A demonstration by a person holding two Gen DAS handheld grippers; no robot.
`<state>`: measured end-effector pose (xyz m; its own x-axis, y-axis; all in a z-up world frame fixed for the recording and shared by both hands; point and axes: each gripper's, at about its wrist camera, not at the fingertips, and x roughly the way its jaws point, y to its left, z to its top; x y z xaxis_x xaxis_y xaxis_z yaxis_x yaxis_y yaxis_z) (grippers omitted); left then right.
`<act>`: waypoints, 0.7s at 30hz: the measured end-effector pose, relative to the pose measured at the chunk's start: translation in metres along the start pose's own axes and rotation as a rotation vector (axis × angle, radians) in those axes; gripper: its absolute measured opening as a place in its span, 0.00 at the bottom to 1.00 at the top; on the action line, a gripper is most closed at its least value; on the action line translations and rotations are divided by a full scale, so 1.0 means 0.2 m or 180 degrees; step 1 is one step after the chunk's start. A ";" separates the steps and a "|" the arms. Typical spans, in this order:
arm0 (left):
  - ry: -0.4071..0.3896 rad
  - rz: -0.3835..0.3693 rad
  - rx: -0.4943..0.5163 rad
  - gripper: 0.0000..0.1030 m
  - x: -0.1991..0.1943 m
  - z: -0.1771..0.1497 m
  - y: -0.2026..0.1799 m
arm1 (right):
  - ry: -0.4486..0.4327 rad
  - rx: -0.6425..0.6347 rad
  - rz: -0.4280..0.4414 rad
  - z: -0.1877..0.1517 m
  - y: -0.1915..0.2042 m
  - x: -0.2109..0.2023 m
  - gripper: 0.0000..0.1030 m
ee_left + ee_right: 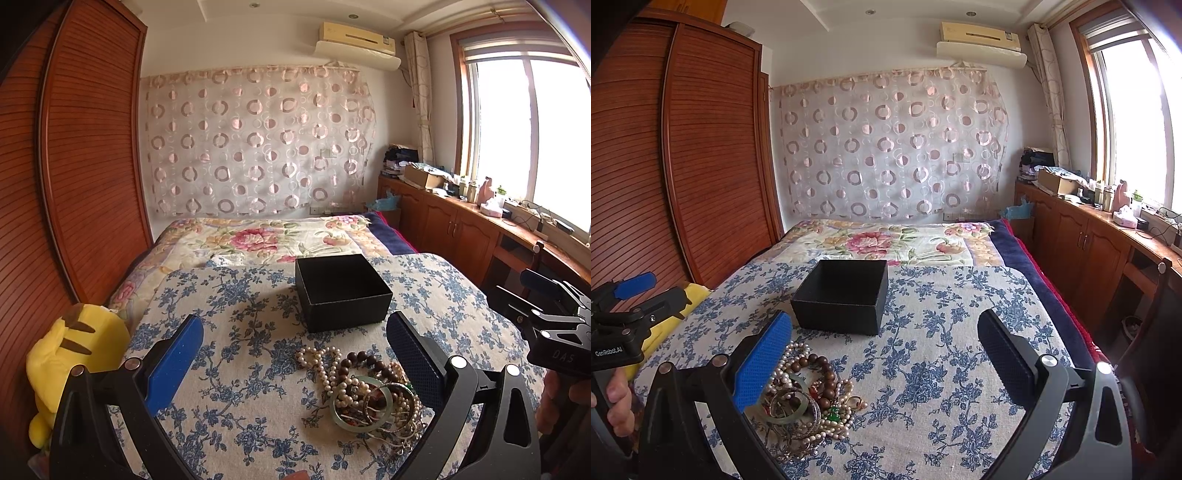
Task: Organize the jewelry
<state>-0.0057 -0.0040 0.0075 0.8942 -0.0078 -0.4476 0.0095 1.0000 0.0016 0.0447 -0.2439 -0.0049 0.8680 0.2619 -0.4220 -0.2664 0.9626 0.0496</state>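
Note:
A pile of jewelry (369, 395) lies on the blue-flowered cloth (240, 369): pearl strands, brown wooden beads, a pale green jade bangle, metal bangles. An open, empty black box (341, 291) stands just behind it. My left gripper (295, 339) is open, hovering above the cloth with the pile near its right finger. In the right wrist view my right gripper (886, 339) is open too, with the jewelry pile (805, 398) by its left finger and the black box (842, 295) ahead left. Each gripper shows at the edge of the other's view.
A yellow plush toy (70, 362) lies at the cloth's left edge. A flowered quilt (266, 236) covers the bed behind. A wooden wardrobe (74, 166) stands left, and a cluttered wooden counter (480, 218) runs under the window on the right.

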 end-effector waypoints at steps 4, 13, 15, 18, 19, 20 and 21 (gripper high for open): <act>0.0000 0.0001 0.0000 0.93 0.00 0.00 0.00 | -0.0003 0.0001 0.0000 0.00 0.00 0.00 0.98; -0.0002 0.0001 -0.0003 0.93 0.00 0.00 0.00 | -0.0005 0.0005 0.0000 0.00 0.00 0.00 0.98; -0.0004 0.0003 -0.0005 0.93 0.00 0.00 0.00 | -0.0009 0.0005 -0.0003 0.00 0.00 0.00 0.98; -0.0009 0.0002 -0.0007 0.93 0.00 0.00 0.00 | -0.0010 0.0004 0.0001 0.00 0.00 0.00 0.98; -0.0011 0.0004 -0.0008 0.93 0.00 0.00 0.00 | -0.0007 0.0004 0.0002 0.00 0.00 0.00 0.98; -0.0012 0.0002 -0.0005 0.93 -0.01 0.00 0.00 | -0.0009 0.0006 0.0004 0.00 0.00 0.00 0.98; -0.0015 0.0004 -0.0006 0.93 -0.01 0.01 0.00 | -0.0011 0.0006 0.0004 0.00 0.00 0.00 0.98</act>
<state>-0.0064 -0.0047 0.0096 0.8963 -0.0067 -0.4434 0.0077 1.0000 0.0005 0.0449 -0.2440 -0.0057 0.8691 0.2632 -0.4188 -0.2666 0.9624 0.0517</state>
